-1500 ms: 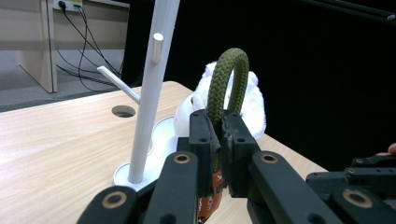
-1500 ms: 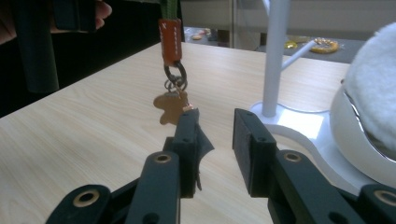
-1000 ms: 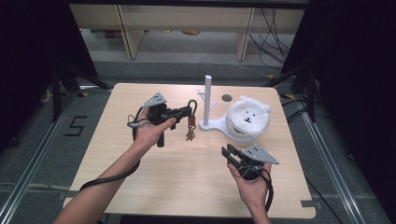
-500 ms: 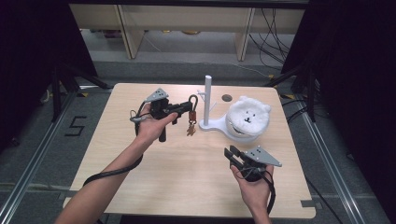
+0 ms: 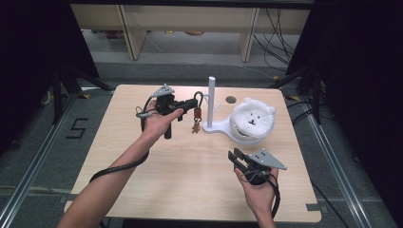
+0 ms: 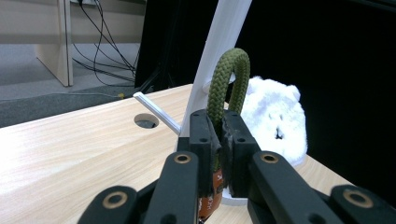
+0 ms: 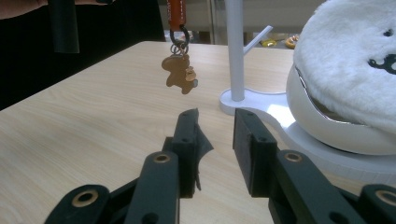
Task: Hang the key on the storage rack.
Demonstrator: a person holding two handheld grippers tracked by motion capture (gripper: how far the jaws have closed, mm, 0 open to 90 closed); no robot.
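My left gripper point(image 5: 194, 102) is shut on the green rope loop point(image 6: 229, 79) of a keychain. Its orange strap point(image 7: 176, 11) and brown bear charm point(image 5: 196, 127) hang free above the table. The loop stands just left of the white stand's post point(image 5: 211, 102), close to the slanted peg point(image 6: 156, 112). Near the front right, my right gripper point(image 5: 236, 156) stays low over the table, open with nothing between its jaws point(image 7: 215, 119). It points toward the charm point(image 7: 180, 74) and the stand point(image 7: 235, 51).
A white plush bear face point(image 5: 252, 121) lies on a white bowl point(image 7: 327, 126) joined to the stand's base point(image 5: 216, 127). A round hole point(image 5: 231, 99) sits in the wooden table point(image 5: 180, 180) behind the stand. Shelving and cables lie beyond the far edge.
My left gripper has carried the keychain a little farther from the person, with the loop nearer the stand's peg. The right gripper has stayed where it was.
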